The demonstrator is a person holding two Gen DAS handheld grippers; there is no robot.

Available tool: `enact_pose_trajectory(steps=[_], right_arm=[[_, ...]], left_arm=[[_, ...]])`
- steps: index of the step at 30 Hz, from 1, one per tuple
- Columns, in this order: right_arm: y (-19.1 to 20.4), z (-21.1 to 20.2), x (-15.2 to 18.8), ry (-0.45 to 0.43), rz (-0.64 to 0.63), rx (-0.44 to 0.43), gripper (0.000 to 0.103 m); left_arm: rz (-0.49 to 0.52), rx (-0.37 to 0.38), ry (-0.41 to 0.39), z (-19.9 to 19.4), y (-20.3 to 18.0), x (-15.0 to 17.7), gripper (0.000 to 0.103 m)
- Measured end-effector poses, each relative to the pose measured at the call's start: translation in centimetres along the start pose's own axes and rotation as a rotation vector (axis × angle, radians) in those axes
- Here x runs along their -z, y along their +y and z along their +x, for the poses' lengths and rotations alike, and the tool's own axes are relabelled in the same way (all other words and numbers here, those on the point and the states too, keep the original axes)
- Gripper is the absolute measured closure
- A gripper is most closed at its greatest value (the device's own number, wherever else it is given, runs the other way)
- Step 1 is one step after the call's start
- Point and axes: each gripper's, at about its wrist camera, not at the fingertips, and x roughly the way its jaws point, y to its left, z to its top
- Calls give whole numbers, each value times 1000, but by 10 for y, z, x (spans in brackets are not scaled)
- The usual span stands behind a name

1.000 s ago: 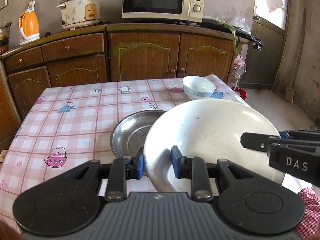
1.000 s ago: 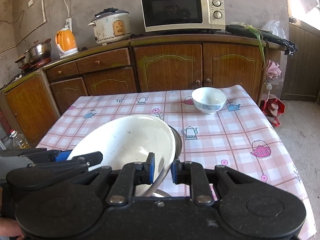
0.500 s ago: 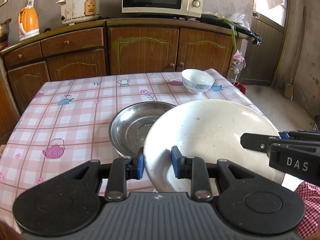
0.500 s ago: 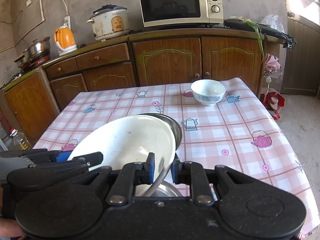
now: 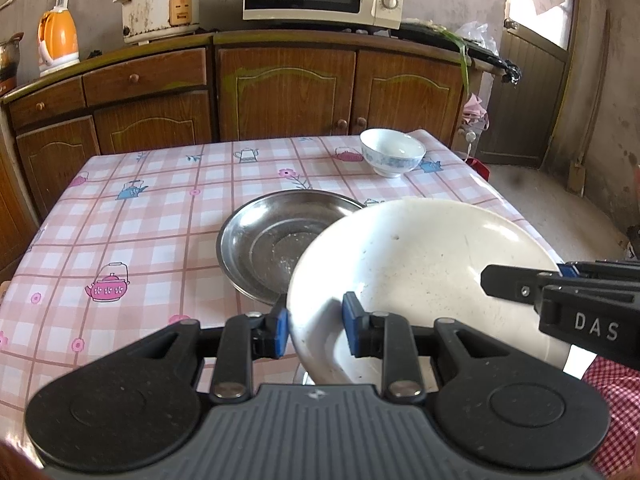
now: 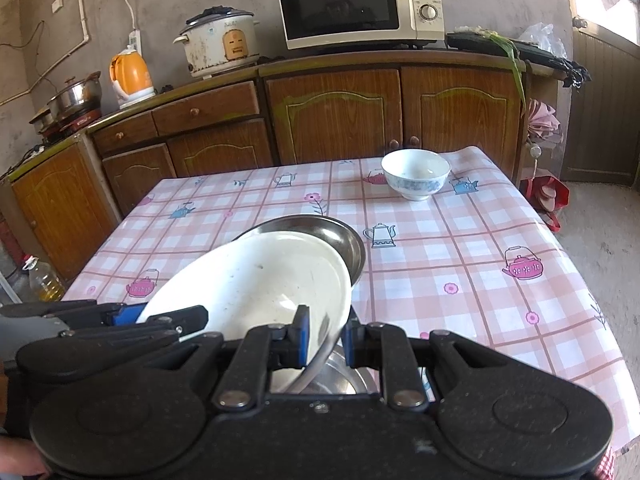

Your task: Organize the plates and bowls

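Plate [image 5: 420, 264], white, rigid, likely breakable and slick: left gripper [image 5: 314, 330] and right gripper [image 6: 326, 338] fingers clamped nearly shut on opposite rim edges, lower centre frame; rim grip appears sound.

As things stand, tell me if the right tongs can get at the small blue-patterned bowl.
Probably not yet. The right tongs are shut on the white plate's rim, shared with the left tongs. The small bowl sits unobstructed at the far side of the table, past the steel plate.
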Motion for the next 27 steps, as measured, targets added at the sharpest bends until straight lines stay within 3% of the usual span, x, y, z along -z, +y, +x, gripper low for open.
enact_pose_trajectory(steps=[27], right_arm=[[0, -7, 39, 48, 13, -4, 81]], left_arm=[[11, 0, 52, 0, -3, 28, 75]])
